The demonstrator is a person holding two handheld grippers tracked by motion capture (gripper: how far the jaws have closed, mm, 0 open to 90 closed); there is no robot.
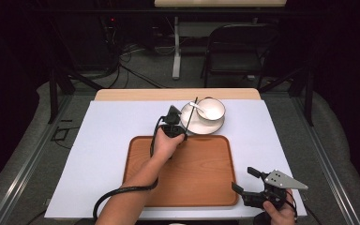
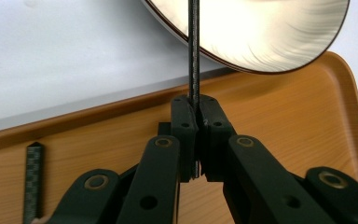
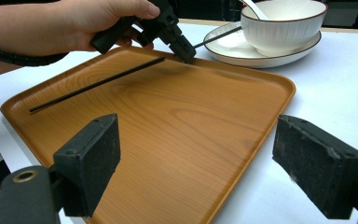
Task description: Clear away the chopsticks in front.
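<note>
In the high view, the left gripper sits at the far edge of the wooden tray, its jaws closed on a thin black chopstick that runs from them up over the rim of the white plate; a white bowl with a spoon stands on that plate just beyond the jaws. The right gripper rests at the tray's near right corner, jaws spread wide with nothing between them, well apart from the left one. In the left gripper view, the pads meet tight on the chopstick, which rises straight out from between the jaws across the plate; the tray's rim lies just ahead of the jaws, and a second dark stick lies on the tray off to the left of the jaws, probably the other chopstick, though only its end is visible there. In the right gripper view, the wide-open jaws frame the bare tray; far ahead of them the left gripper pinches its chopstick at the tray's far edge, the second chopstick lies flat on the tray to its left, and the bowl sits on the plate on the white tabletop.
</note>
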